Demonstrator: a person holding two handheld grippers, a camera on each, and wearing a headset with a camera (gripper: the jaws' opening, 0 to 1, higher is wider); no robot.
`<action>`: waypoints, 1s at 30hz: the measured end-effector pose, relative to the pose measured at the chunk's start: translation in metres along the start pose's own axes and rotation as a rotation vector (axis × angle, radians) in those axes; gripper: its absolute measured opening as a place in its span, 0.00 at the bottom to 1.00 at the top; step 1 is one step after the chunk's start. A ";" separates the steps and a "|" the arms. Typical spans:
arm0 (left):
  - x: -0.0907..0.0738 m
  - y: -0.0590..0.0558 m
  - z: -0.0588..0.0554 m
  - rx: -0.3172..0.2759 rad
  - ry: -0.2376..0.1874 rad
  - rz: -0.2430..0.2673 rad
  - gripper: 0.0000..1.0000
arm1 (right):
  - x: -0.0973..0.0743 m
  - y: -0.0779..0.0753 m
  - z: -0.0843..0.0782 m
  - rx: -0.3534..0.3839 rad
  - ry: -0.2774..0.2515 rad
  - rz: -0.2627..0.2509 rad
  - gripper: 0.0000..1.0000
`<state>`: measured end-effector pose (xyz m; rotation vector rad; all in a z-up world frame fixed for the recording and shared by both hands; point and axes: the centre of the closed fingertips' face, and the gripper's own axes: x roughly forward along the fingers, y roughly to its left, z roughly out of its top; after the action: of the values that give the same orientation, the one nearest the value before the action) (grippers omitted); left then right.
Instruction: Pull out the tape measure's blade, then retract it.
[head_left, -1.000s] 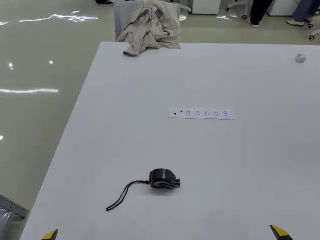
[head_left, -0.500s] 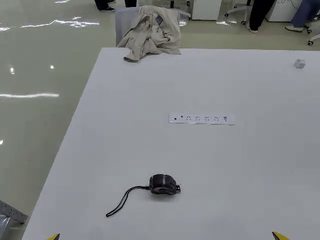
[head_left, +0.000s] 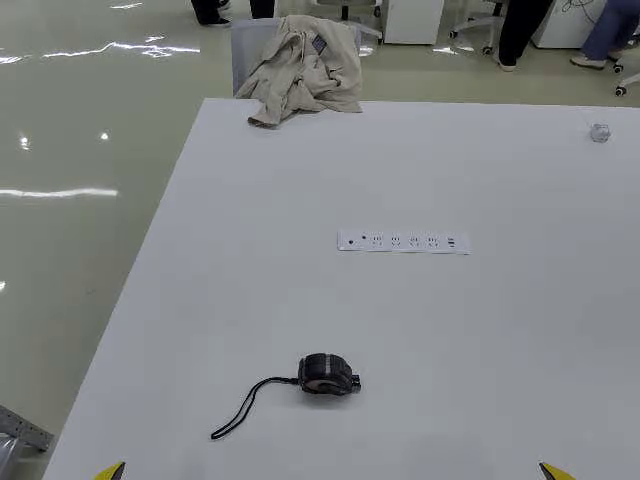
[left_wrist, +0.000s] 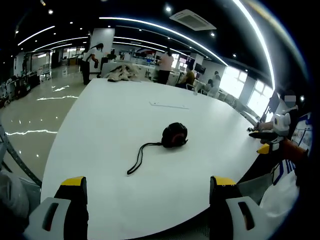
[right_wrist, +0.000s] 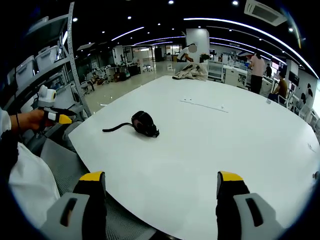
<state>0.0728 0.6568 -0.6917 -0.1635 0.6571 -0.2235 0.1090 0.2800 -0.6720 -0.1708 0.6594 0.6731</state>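
Observation:
A black tape measure (head_left: 325, 375) lies on the white table (head_left: 500, 330) near its front edge, blade fully in, its black wrist strap (head_left: 238, 412) trailing to the left. In the left gripper view the tape measure (left_wrist: 174, 135) sits well ahead of my left gripper (left_wrist: 149, 187), which is open and holds nothing. My right gripper (right_wrist: 161, 177) is open too, with the tape measure (right_wrist: 144, 123) ahead and to the left of it. Both grippers hover off the table's front edge, one at each side. In the head view a yellow fingertip (head_left: 110, 470) of the left one shows at the bottom.
A white power strip (head_left: 403, 242) lies mid-table. A beige jacket (head_left: 300, 70) hangs over a chair at the far left corner. A small crumpled object (head_left: 599, 133) sits at the far right. The table's left edge (head_left: 140, 290) drops to a glossy floor. People stand in the background.
The head camera has tilted a little, so the whole scene sits lower in the picture. The tape measure and strap have not moved on the table.

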 end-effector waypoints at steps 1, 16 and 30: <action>0.001 0.000 0.000 0.004 0.001 -0.001 1.00 | 0.001 0.001 0.001 -0.002 0.000 0.002 0.95; 0.014 -0.006 0.008 0.028 0.001 -0.022 1.00 | 0.015 0.001 0.004 -0.051 0.013 0.032 0.95; 0.030 -0.016 0.016 0.071 0.014 -0.060 1.00 | 0.035 0.003 0.016 -0.106 0.013 0.083 0.95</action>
<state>0.1034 0.6346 -0.6935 -0.1137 0.6574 -0.3054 0.1358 0.3064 -0.6805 -0.2470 0.6467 0.7883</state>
